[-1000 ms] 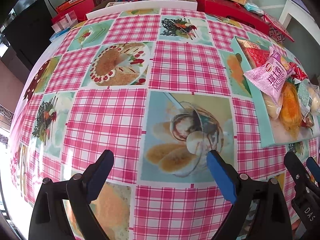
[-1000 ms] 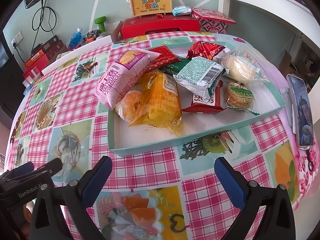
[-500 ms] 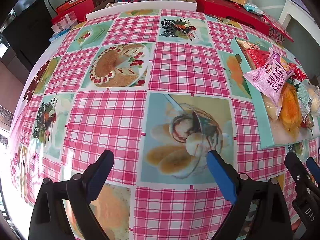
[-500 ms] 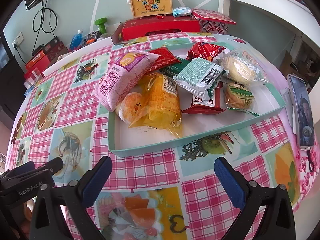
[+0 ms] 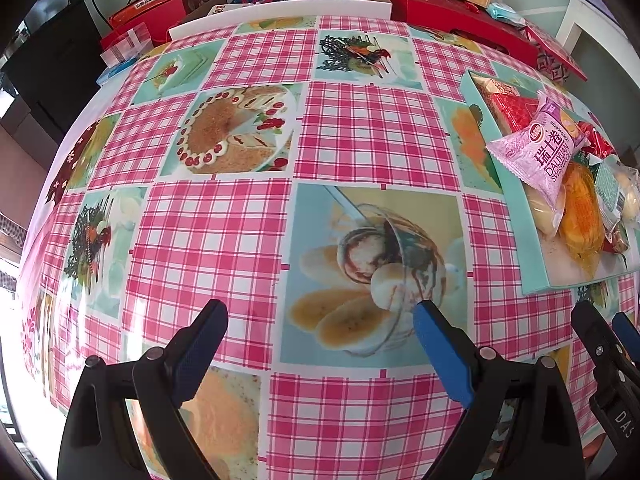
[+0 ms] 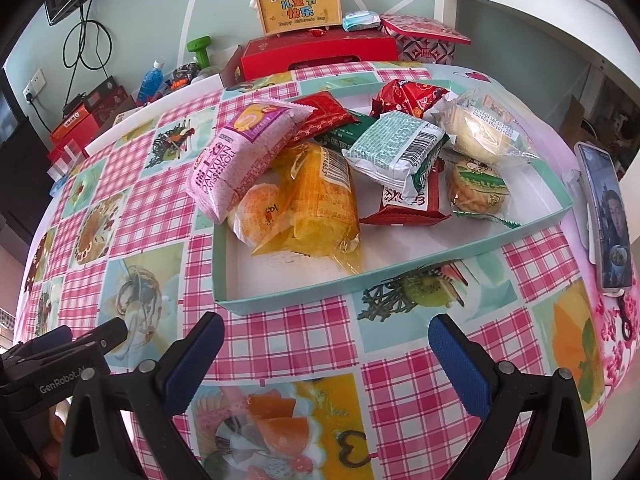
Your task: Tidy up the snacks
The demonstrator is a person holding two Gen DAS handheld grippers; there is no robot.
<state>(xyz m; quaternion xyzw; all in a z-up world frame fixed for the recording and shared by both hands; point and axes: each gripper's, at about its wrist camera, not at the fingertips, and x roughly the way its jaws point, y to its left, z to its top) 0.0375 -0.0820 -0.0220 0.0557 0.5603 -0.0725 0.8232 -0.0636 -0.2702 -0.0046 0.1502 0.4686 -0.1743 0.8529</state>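
The right claw (image 6: pixel 322 344) hangs over the near edge of the checked tablecloth (image 6: pixel 288 340), tipped downward, both blue-padded jaws spread wide with nothing between them. Straight ahead of it sits the shallow teal tray (image 6: pixel 384 276) heaped with snacks: a pink Swiss-roll packet (image 6: pixel 240 160) leaning over the tray's left rim, an orange-wrapped cake (image 6: pixel 320 204) under it, a green-and-white packet (image 6: pixel 396 148) in the middle, and a clear-wrapped bun (image 6: pixel 476 128) at the far right. Only this view shows the phone (image 6: pixel 606 216) propped off to the claw's right, and a wooden gift box (image 6: pixel 298 8) on a red case beyond the tray.

The left claw (image 5: pixel 320 334) also points steeply down, jaws wide apart and empty, over bare cloth printed with an ice-cream picture (image 5: pixel 376 268). From there the tray (image 5: pixel 516 216) lies well off to its right, and the right claw's black fingers (image 5: pixel 596 340) show at its lower right.
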